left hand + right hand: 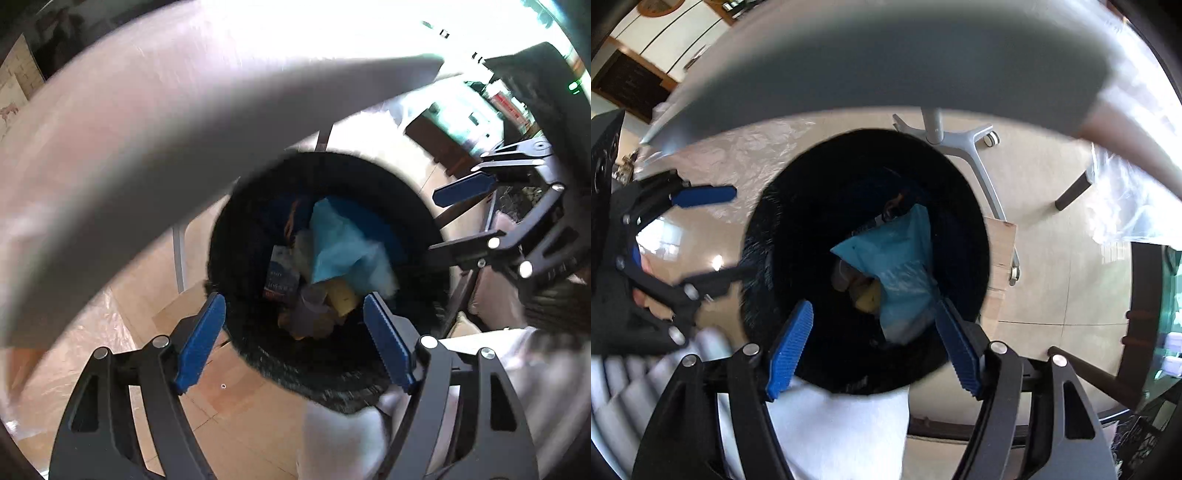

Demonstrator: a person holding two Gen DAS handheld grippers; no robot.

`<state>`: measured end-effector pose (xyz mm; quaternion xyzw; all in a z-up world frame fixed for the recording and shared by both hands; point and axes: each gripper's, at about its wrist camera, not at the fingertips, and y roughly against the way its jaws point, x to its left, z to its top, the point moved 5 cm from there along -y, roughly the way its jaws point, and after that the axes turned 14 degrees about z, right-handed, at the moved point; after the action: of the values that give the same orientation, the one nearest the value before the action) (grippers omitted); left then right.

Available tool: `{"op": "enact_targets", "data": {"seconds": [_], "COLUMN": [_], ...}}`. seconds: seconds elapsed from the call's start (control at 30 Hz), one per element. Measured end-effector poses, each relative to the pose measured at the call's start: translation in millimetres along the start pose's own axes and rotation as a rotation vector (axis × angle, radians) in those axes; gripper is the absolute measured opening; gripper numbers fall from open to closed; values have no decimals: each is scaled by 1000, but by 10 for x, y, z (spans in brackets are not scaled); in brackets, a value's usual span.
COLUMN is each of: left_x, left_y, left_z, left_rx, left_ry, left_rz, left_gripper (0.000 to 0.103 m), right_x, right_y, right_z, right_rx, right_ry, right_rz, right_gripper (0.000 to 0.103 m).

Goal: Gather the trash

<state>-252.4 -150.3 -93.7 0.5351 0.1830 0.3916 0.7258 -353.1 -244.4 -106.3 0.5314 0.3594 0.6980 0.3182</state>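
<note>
Inside bin: printed packet, writing too blurred.

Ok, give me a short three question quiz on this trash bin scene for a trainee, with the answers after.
1. True or false: the left gripper is clamped on a piece of trash.
2. Which is the largest item on top of the pile in the bin? A) light blue bag B) green bottle C) red cup
3. Fill in: both grippers point down over the ___.

Key
1. False. Its jaws stand apart with nothing between them, and so do those of the right gripper.
2. A. The light blue bag lies on the other trash, beside a yellow item.
3. Bin.
</note>
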Motion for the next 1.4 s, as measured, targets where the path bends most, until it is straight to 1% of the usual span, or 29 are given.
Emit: {"op": "enact_targets", "data": {"seconds": [0.03, 0.07, 0.1, 0.13, 0.17, 0.2, 0.23, 0.3, 0.33, 0.37, 0.4, 0.43, 0.5, 0.57, 0.6, 0.67, 0.7, 0.73, 0.8, 0.9, 1.03, 1.1, 1.17, 1.2, 1.23, 1.4], "left_x": [29, 93, 147, 221, 367, 493, 633, 1000, 1186, 1427, 1606, 1745, 2095, 2334, 2484, 2679, 2776, 2859, 3020, 3086, 3145, 3182, 3209, 3216, 3245, 3269], "left_y": [166, 416, 573, 742, 949, 1056, 1131, 1195, 1159, 1069, 970, 889, 652, 455, 316, 214, 139, 91, 5, -119, -247, -311, -339, -395, -413, -422], "left_z": [33, 80, 124, 186, 283, 350, 425, 606, 688, 785, 849, 890, 985, 1015, 1040, 1041, 1059, 1082, 1104, 1124, 1083, 1089, 1109, 1104, 1092, 1093], "left_rx": [-33, -88, -128, -176, -242, -285, -322, -385, -392, -383, -365, -350, -325, -294, -264, -235, -219, -214, -207, -183, -166, -143, -121, -88, -93, -91], "left_ry": [3, 10, 18, 32, 57, 82, 112, 198, 248, 310, 355, 390, 480, 530, 559, 600, 631, 655, 677, 677, 695, 696, 694, 692, 705, 712], "left_rz": [-11, -28, -38, -44, -32, 0, 45, 137, 186, 251, 291, 314, 351, 380, 396, 410, 407, 402, 421, 447, 455, 440, 450, 452, 435, 434], "left_gripper": [78, 78, 78, 80, 90, 94, 98, 100, 101, 101, 101, 101, 101, 101, 101, 101, 101, 101, 101, 101, 101, 101, 101, 102, 101, 102], "right_x": [73, 187, 268, 331, 389, 390, 357, 227, 103, 4, -147, -305, -569, -880, -1010, -1201, -1320, -1400, -1492, -1563, -1663, -1673, -1647, -1652, -1648, -1646], "right_y": [143, 363, 527, 707, 945, 1116, 1259, 1520, 1642, 1697, 1748, 1759, 1715, 1618, 1601, 1520, 1498, 1476, 1420, 1362, 1293, 1272, 1265, 1262, 1263, 1264], "right_z": [-3, 5, 38, 73, 166, 276, 393, 681, 869, 1004, 1195, 1377, 1660, 1930, 2000, 2160, 2248, 2313, 2375, 2459, 2516, 2549, 2562, 2567, 2569, 2564], "right_rx": [-9, -38, -67, -103, -161, -215, -266, -394, -472, -512, -557, -577, -578, -559, -554, -542, -544, -547, -548, -553, -532, -522, -515, -514, -514, -514], "right_ry": [24, 67, 102, 136, 174, 190, 194, 189, 173, 158, 139, 113, 82, 38, 24, -10, -35, -51, -73, -79, -95, -94, -97, -101, -101, -100], "right_rz": [20, 61, 93, 115, 117, 92, 61, -18, -78, -123, -180, -227, -265, -302, -314, -335, -325, -329, -341, -375, -383, -389, -404, -410, -410, -410], "right_gripper": [68, 68, 68, 73, 77, 87, 93, 99, 99, 99, 99, 99, 99, 99, 99, 99, 99, 99, 99, 99, 99, 99, 99, 99, 99, 99]}}
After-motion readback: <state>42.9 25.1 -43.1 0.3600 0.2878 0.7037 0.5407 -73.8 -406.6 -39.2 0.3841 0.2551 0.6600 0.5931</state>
